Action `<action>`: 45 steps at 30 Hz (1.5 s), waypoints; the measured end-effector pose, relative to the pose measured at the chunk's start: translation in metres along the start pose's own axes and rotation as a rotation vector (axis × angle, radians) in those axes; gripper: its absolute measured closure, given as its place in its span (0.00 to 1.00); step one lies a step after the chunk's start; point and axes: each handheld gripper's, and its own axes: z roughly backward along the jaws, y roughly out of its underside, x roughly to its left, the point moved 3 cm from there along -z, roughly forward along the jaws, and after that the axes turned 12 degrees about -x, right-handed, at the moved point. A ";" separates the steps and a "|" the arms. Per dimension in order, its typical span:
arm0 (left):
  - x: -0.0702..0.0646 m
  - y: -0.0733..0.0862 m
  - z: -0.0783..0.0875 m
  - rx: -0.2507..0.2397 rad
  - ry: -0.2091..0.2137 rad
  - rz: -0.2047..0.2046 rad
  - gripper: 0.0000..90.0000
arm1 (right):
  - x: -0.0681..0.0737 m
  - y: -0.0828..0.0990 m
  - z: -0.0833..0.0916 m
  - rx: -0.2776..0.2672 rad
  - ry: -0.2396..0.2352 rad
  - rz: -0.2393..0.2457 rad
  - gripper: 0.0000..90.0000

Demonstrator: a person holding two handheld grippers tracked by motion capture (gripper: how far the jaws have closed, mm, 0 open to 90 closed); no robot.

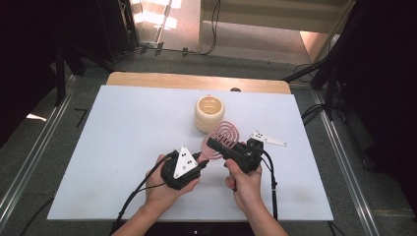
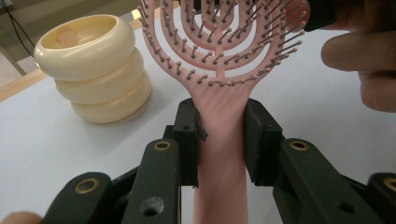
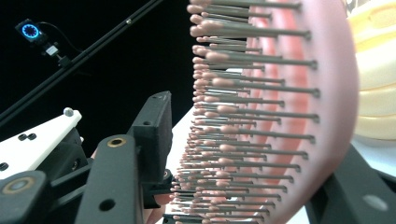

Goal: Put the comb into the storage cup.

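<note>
Hairbrush [image 2: 219, 60] handle clamped in left tongs [image 2: 219, 135]; bristles face right tongs [image 3: 243, 140].

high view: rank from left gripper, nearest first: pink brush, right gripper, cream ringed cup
1. Pink brush: its handle sits clamped between the left gripper's jaws, so contact.
2. Right gripper: just to the right, jaws reaching over the brush head.
3. Cream ringed cup: farther up the table, beyond the brush head and standing on the white table.
</note>
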 end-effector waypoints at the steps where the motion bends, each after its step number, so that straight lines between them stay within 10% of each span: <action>1: 0.000 0.000 0.000 0.000 0.000 0.000 0.79 | 0.000 0.000 0.000 0.000 0.001 0.000 0.53; 33: 0.000 0.001 0.000 -0.024 0.023 0.030 0.77 | -0.001 0.000 0.002 -0.016 -0.040 -0.010 0.68; 45: 0.000 -0.004 0.008 -0.084 0.085 0.088 0.36 | 0.006 -0.003 0.004 -0.022 -0.060 0.059 0.69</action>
